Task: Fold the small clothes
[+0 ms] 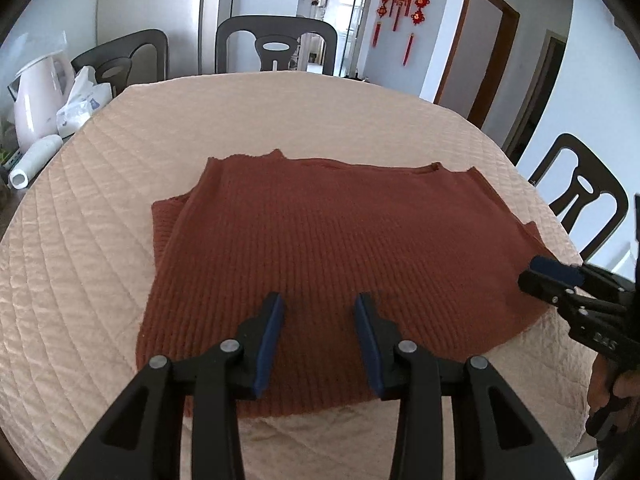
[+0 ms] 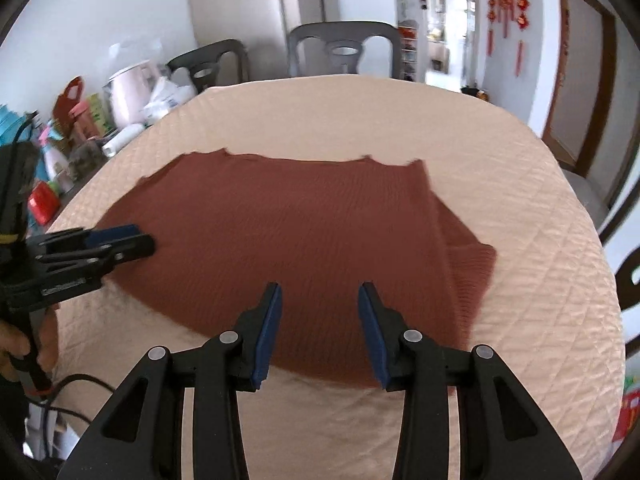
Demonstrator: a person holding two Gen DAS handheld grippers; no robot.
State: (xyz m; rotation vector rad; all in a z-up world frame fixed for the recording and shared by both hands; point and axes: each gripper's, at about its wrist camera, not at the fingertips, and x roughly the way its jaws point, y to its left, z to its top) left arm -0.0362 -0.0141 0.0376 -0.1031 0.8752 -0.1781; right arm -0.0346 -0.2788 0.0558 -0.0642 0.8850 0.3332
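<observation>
A rust-brown knitted sweater (image 1: 320,240) lies flat on the table, with both sleeves folded in; it also shows in the right wrist view (image 2: 304,232). My left gripper (image 1: 319,308) is open and empty, hovering over the sweater's near hem. It appears from the side in the right wrist view (image 2: 136,242). My right gripper (image 2: 319,300) is open and empty over the near hem at the sweater's right part. It appears at the sweater's right edge in the left wrist view (image 1: 536,270).
The table has a quilted peach cover (image 1: 100,260). A pink kettle (image 1: 38,92), a white bag (image 1: 82,100) and a white roll (image 1: 34,160) stand at the far left. Dark chairs (image 1: 276,44) ring the table. Bottles and packets (image 2: 60,140) crowd the left side.
</observation>
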